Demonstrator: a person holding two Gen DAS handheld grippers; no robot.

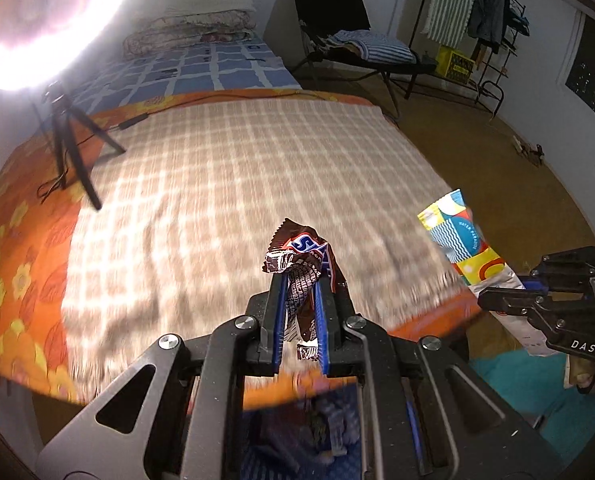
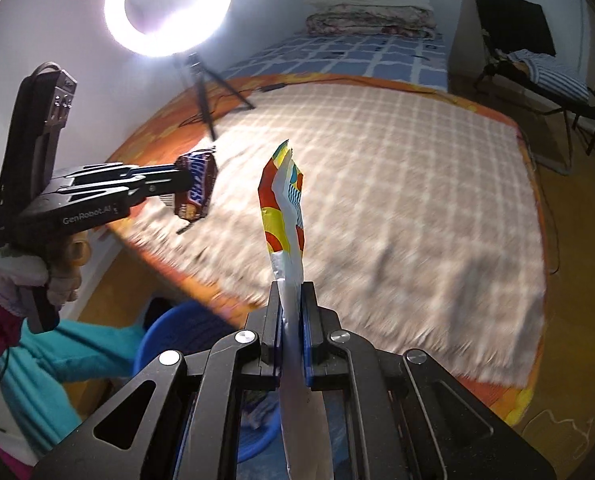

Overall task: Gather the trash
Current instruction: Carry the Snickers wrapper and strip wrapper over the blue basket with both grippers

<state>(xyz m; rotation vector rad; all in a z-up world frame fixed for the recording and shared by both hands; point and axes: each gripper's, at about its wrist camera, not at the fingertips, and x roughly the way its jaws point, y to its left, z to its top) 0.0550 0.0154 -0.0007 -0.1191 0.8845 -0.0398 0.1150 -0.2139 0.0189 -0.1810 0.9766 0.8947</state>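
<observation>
My left gripper (image 1: 300, 280) is shut on a crumpled brown Snickers wrapper (image 1: 301, 258) and holds it above the near edge of the bed. It also shows in the right wrist view (image 2: 185, 179) with the wrapper (image 2: 196, 192). My right gripper (image 2: 291, 286) is shut on a colourful flat snack packet (image 2: 283, 204) that stands up from the jaws. The packet (image 1: 463, 242) and the right gripper (image 1: 497, 298) show at the right of the left wrist view. A blue bin (image 2: 177, 332) with trash inside sits below both grippers beside the bed.
The bed carries a checked beige blanket (image 1: 233, 184) over an orange floral sheet (image 1: 13, 272). A ring light (image 2: 168, 4) on a tripod (image 1: 67, 136) stands at the bed's far left. A black chair (image 1: 337, 28) and a clothes rack (image 1: 477, 20) stand beyond.
</observation>
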